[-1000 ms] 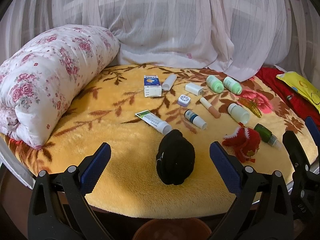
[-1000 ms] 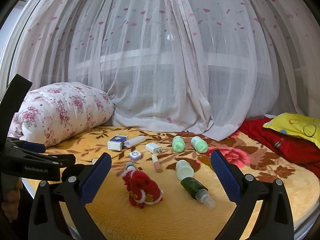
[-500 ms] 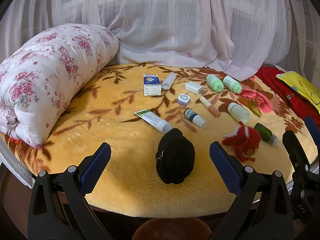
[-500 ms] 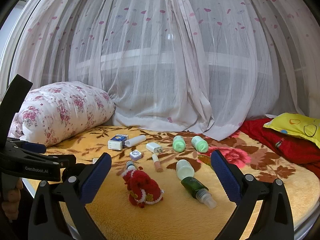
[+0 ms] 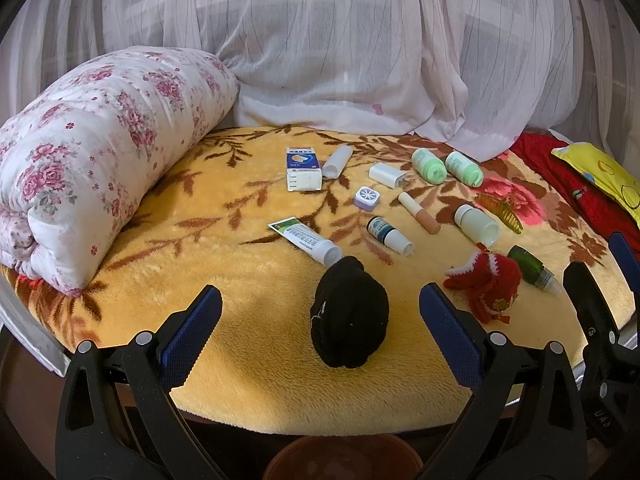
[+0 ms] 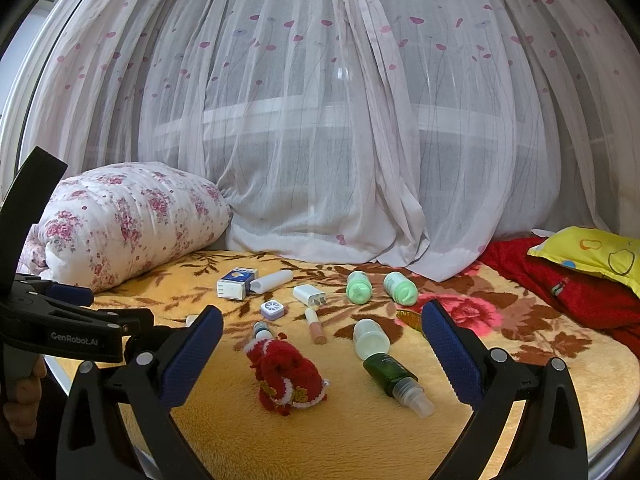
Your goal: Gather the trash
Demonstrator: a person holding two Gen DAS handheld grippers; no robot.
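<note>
Small items lie scattered on a yellow floral blanket. They include a blue-white box, a tube, two green bottles, a white bottle, a dark green bottle, a black sock ball and a red knitted piece. My left gripper is open and empty, with the sock ball between its fingers' line. My right gripper is open and empty, held over the red knitted piece. An orange bin rim shows below the bed edge.
A rolled floral quilt lies at the left. A red cloth and a yellow pillow lie at the right. White sheer curtains hang behind. The left gripper shows at the left of the right wrist view.
The left view has shifted slightly, closer and lower over the bed. The right gripper has barely moved. Nothing was picked up.
</note>
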